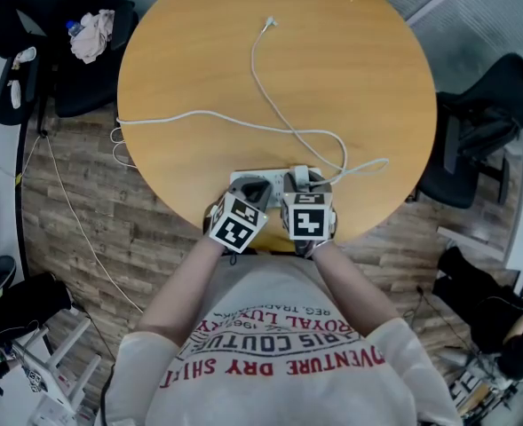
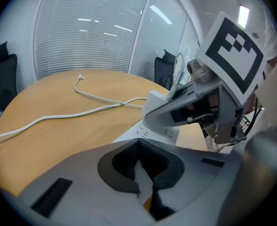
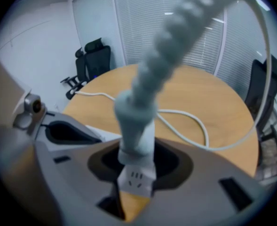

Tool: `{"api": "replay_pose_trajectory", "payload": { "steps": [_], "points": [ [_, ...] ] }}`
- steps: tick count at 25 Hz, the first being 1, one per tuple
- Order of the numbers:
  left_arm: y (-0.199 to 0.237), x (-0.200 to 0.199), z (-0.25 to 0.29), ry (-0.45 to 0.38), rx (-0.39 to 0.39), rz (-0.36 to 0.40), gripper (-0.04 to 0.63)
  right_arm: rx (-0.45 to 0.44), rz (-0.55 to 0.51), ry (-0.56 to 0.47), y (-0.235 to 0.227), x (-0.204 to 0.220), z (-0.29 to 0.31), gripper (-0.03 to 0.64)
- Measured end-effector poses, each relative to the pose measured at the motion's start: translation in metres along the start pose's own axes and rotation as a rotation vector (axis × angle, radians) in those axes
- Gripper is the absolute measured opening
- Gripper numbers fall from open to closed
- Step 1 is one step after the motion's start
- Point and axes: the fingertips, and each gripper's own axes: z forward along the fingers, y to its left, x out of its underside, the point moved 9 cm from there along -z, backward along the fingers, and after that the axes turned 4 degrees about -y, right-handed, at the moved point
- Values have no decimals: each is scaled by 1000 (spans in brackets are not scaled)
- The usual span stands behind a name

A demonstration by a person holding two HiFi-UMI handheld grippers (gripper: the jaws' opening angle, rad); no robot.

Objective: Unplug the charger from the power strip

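The right gripper [image 3: 136,169], jaws part open, clasps the charger [image 3: 137,128] in the power strip [image 3: 136,181]; beside it, the left gripper [image 2: 145,172] pinches the strip

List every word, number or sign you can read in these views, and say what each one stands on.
"ROYAL LUXUR", upside down, ends cut off: shirt.
"RIS COUTUR", upside down, ends cut off: shirt.
"VENTURE DRY SHIR", upside down, ends cut off: shirt.
"REG. TRADEMARK", small, only just legible: shirt.
Marker cubes: black-and-white square patterns, no letters.
Charger, power strip: no readable print.
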Motion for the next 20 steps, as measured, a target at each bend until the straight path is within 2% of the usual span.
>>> {"api": "replay_pose_trajectory", "payload": {
  "steps": [7,12,17,20],
  "points": [
    [0,0,0,1,4,-4,32,13,57,7,-4,2,-7,160],
    [2,0,1,-5,-3,-2,32,4,-21,-63,8,-18,-25,156],
    [3,-1,2,-1,9,-14,32,0,-41,-89,4,-27,-34,156],
    [4,-1,3,3,14,-28,32,-47,-36,-99,4,-25,-42,156]
  ]
}}
